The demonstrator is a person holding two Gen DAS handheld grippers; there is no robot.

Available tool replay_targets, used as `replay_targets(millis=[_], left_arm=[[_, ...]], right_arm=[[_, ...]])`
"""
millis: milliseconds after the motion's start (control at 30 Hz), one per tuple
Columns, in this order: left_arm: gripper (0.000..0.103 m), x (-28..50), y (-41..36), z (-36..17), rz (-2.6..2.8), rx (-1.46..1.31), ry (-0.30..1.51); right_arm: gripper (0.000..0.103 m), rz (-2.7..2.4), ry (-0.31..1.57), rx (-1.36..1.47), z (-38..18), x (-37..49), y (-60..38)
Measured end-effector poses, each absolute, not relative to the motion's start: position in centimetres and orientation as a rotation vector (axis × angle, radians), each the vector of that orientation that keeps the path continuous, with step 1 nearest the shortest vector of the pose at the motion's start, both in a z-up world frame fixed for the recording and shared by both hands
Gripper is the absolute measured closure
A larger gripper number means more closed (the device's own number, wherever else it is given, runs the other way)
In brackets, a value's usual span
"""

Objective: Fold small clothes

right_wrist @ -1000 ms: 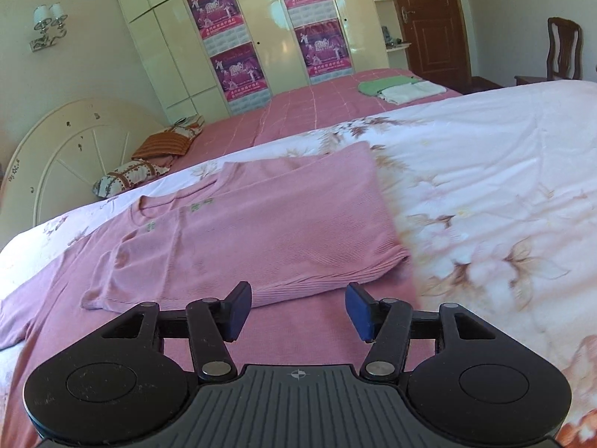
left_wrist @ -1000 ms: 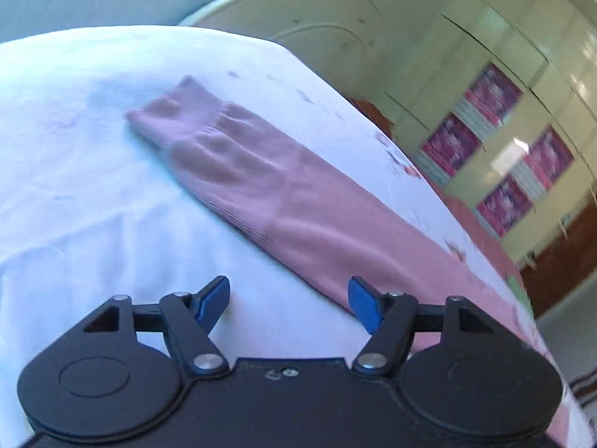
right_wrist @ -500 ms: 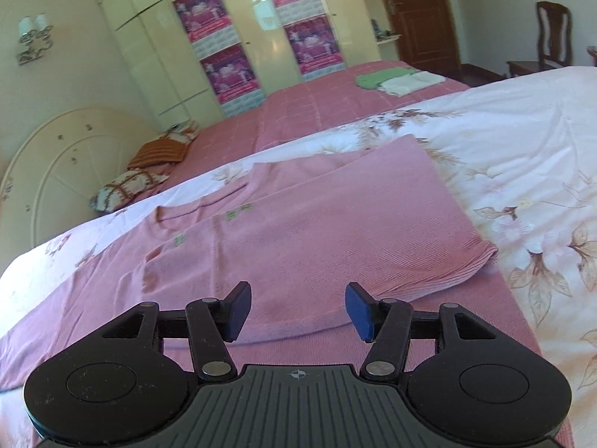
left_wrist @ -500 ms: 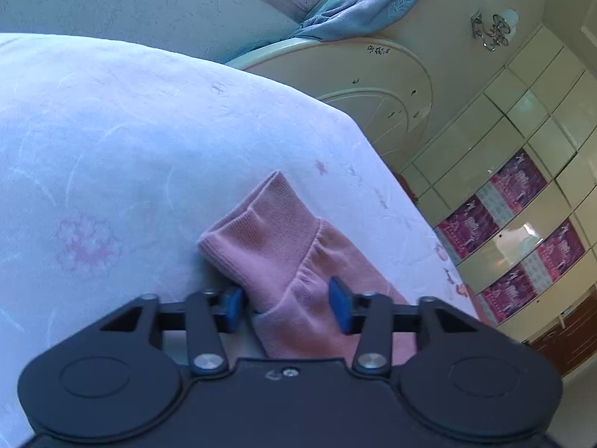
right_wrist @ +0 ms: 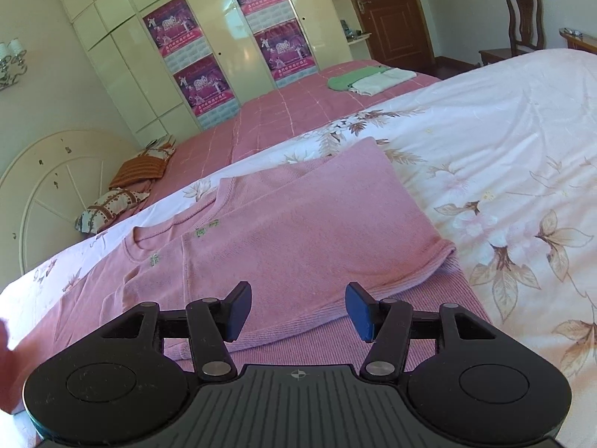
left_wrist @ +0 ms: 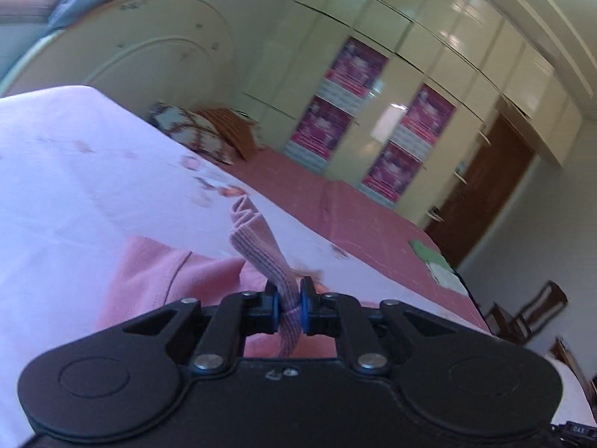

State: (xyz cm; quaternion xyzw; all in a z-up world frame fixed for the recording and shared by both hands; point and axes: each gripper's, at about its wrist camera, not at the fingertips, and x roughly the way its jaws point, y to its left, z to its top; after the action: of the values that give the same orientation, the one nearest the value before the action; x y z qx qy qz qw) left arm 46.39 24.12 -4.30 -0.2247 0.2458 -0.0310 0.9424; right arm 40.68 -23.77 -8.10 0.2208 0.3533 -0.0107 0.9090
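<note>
Left gripper: jaws just closed, clamped on ribbed sleeve cuff, seemingly lifted off floral bedspread. Right gripper: open, empty, above pink sweater.

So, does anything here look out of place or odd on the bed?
Nothing stands out. The pink sweater lies half folded on the floral sheet, and the left gripper pinches its sleeve cuff, lifted off the bed.

Your pink ribbed sweater with small green motifs at eleven o'clock, white bedspread with brown-and-blush flowers at three, pink checked bed cover at twelve, magenta posters, cream wardrobe, blue pads on your black gripper.
</note>
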Motion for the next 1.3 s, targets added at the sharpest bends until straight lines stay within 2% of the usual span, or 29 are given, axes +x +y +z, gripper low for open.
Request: replay_targets(millis=[200, 467, 533, 567, 600, 633, 833, 1000, 1167, 1200, 1233, 1300], left_arm=[[0.093, 48.9, 10.0, -6.5, -0.263, -0.317, 0.596], [0.092, 49.8, -0.1, -11.1, -0.402, -0.177, 0.737], [0.071, 49.8, -1.8, -11.7, -0.414, -0.116, 0.753], [0.067, 48.8, -2.4, -11.3, -0.407, -0.079, 0.722], [0.054, 48.0, -2.3, -10.8, -0.41, -0.065, 0.696], [0.049, 47.0, -1.8, -10.4, -0.408, -0.065, 0.673], [0.05, 41.3, 7.0, -8.3, -0.151, -0.138, 0.608], [0.051, 38.5, 15.2, -9.4, 0.061, -0.143, 0.68], [0.05, 39.6, 17.4, -10.1, 0.02, -0.15, 0.712], [0.05, 40.1, 17.3, -10.3, 0.017, -0.134, 0.714], [0.05, 40.6, 17.3, -10.2, 0.021, -0.122, 0.708], [0.051, 41.4, 17.3, -10.1, 0.021, -0.125, 0.701]], right_arm=[[0.047, -0.038, 0.698, 0.468, -7.4, 39.8, -25.7], [0.047, -0.026, 0.671, 0.52, -6.4, 39.7, -28.9], [0.047, -0.012, 0.674, 0.558, -6.3, 39.5, -29.2], [0.047, -0.001, 0.676, 0.586, -6.4, 39.5, -29.3], [0.047, 0.016, 0.681, 0.616, -6.5, 39.6, -29.4], [0.047, 0.042, 0.686, 0.65, -6.6, 39.7, -29.1], [0.047, 0.249, 0.743, 0.76, -7.7, 42.0, -24.6], [0.047, 0.37, 0.811, 0.725, -9.2, 44.7, -19.2], [0.047, 0.359, 0.886, 0.642, -10.5, 47.1, -15.4], [0.056, 0.357, 0.88, 0.614, -10.3, 47.3, -14.9], [0.098, 0.362, 0.881, 0.574, -10.1, 47.7, -14.2], [0.098, 0.354, 0.882, 0.473, -9.2, 48.1, -13.0]])
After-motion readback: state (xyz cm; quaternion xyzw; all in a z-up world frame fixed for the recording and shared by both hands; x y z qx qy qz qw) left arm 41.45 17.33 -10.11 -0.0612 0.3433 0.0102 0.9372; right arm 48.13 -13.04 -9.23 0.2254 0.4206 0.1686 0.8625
